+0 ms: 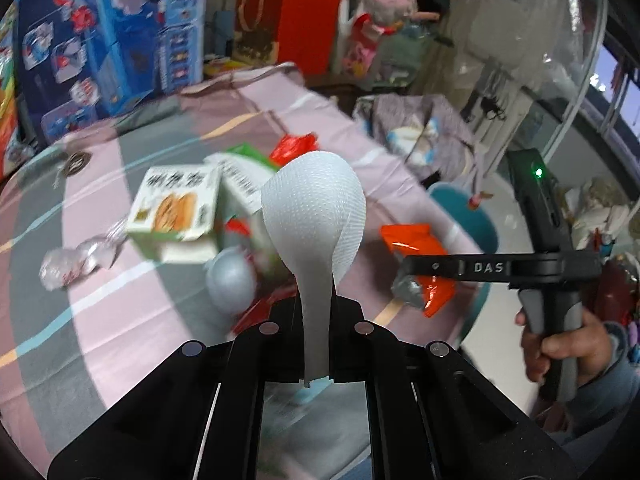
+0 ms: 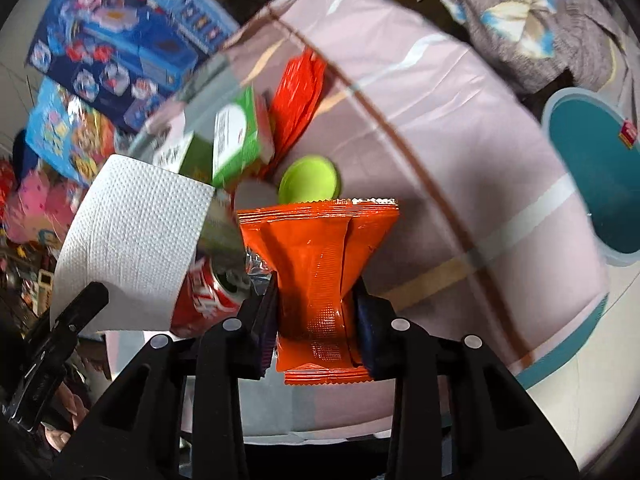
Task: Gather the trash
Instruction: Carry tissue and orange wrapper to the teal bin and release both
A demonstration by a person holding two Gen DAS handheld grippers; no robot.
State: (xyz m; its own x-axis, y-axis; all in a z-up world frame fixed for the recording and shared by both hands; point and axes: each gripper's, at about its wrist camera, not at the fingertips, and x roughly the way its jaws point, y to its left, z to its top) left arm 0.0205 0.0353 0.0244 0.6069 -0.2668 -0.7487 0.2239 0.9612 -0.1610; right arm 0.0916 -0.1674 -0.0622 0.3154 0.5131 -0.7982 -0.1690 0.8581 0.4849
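Observation:
My left gripper (image 1: 317, 312) is shut on a white paper towel (image 1: 314, 216), held above the table; the towel also shows in the right wrist view (image 2: 132, 244). My right gripper (image 2: 316, 300) is shut on an orange snack wrapper (image 2: 320, 264), lifted over the table; the same wrapper shows in the left wrist view (image 1: 416, 256) beside the right gripper (image 1: 416, 270). On the pink and grey tablecloth (image 1: 120, 300) lie a snack box (image 1: 176, 210), a green box (image 2: 240, 136), a red wrapper (image 2: 300, 92), a green lid (image 2: 310, 180), a red soda can (image 2: 208, 296) and crumpled clear plastic (image 1: 76, 264).
A teal bin (image 2: 596, 184) stands on the floor past the table's right edge. A grey garment (image 2: 532, 28) lies beyond it. Blue toy boxes (image 1: 116, 40) and a red bag (image 1: 288, 20) line the far side. A hand (image 1: 560, 344) holds the right gripper's handle.

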